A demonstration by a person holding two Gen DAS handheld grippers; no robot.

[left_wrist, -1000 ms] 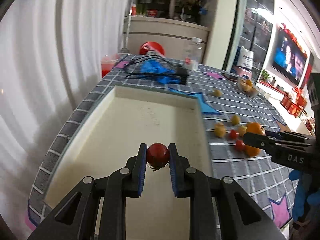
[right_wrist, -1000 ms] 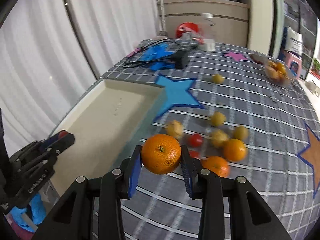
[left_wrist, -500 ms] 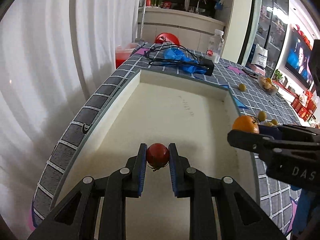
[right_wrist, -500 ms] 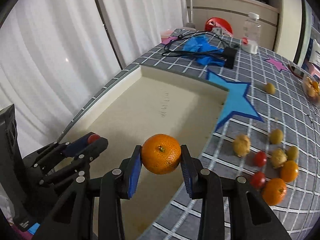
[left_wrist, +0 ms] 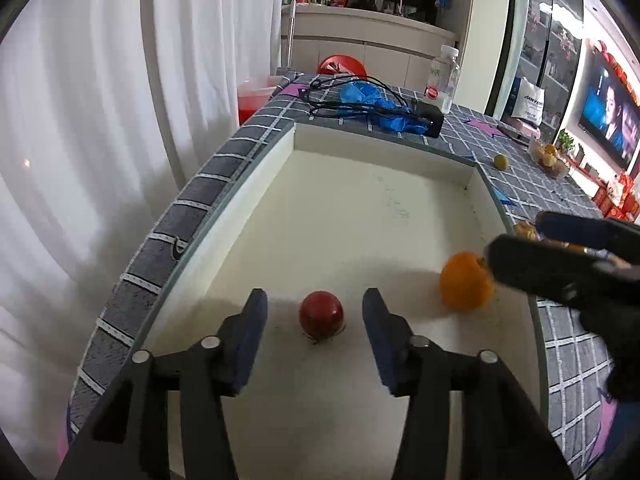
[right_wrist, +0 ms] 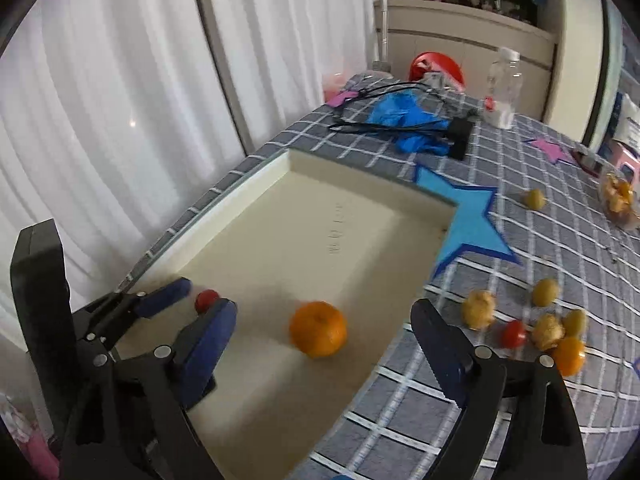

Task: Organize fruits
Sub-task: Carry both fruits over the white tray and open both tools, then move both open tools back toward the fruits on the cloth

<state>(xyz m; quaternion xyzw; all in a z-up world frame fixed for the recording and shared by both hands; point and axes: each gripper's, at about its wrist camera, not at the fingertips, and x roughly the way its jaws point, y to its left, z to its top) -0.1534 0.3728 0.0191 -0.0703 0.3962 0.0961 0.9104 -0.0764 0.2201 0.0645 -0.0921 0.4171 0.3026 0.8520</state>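
A cream tray [left_wrist: 384, 160] [right_wrist: 352, 184] lies on the checked tablecloth. A small red tomato [left_wrist: 321, 314] [right_wrist: 206, 300] rests on the tray floor between the jaws of my left gripper [left_wrist: 315, 316] [right_wrist: 186, 295], which are opening with their pads clear of it. An orange [right_wrist: 318, 329] [left_wrist: 466, 287] sits on the tray floor near its right wall. My right gripper [right_wrist: 326, 334] [left_wrist: 516, 240] is opening wide around it, and neither pad touches the fruit.
Several loose fruits [right_wrist: 532, 324] lie on the cloth right of the tray: another orange, a red tomato, yellow ones. A lone yellow fruit [right_wrist: 535, 199] and a fruit bowl [right_wrist: 619, 200] sit farther back. Blue gloves with cables [right_wrist: 408, 120] and a bottle [right_wrist: 502, 92] lie beyond the tray.
Both grippers came over the tray and opened. The tomato left the left gripper's pads and the orange left the right gripper's; both now lie on the tray floor.
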